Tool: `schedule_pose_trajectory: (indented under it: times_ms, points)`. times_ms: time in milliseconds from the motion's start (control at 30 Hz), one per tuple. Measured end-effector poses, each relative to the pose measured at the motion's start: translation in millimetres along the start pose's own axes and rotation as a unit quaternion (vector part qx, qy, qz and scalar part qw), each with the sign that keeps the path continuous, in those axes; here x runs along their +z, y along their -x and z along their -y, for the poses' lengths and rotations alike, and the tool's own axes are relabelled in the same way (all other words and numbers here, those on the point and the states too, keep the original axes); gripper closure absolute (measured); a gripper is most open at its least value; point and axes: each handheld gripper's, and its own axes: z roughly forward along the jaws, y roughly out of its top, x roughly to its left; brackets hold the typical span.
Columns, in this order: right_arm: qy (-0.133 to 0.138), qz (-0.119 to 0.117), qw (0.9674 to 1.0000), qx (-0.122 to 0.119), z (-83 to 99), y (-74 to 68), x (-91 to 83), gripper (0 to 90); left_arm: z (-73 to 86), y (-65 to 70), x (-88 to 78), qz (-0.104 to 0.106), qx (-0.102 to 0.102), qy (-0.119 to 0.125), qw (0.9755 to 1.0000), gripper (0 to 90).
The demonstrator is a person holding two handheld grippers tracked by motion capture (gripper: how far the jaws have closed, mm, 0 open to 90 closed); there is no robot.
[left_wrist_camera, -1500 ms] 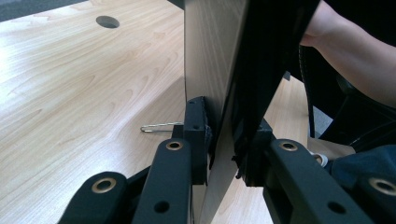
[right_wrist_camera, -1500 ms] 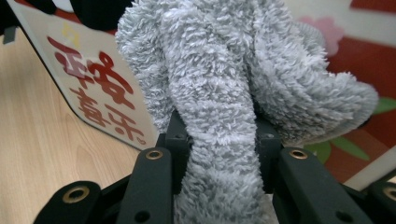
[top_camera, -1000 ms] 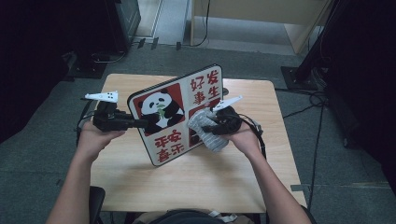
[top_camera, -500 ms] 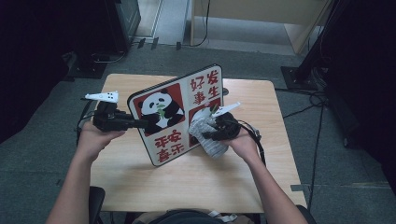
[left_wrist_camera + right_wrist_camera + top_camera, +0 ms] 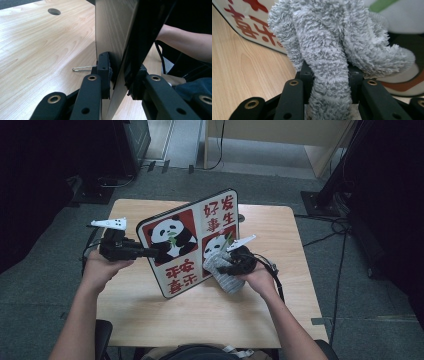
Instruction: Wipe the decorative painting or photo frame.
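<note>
Your left tongs clamp the panda board's edge, holding it tilted above the bench, while your right tongs clamp the grey cloth against its face.

The high view looks forward and down from above my side of the bench, far enough to take in the whole panda board. My left gripper view sits tight against that board's edge, looking along my jaws. My right gripper view faces the board's printed front close up, past the grey cloth. All three share the board.
</note>
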Motion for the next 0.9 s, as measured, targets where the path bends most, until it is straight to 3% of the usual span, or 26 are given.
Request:
schedule_pose_trajectory:
  times_ms: [700,900]
  points:
    - [-0.015,-0.011,0.9998,-0.002,18.1,7.8,13.8,67.9,0.0,1.2,0.0,-0.004,0.002,0.000,1.0000,75.9]
    - [-0.027,-0.017,0.9994,0.011,14.3,7.0,8.4,69.4,-0.1,2.3,0.0,-0.009,0.005,-0.001,0.9999,75.9]
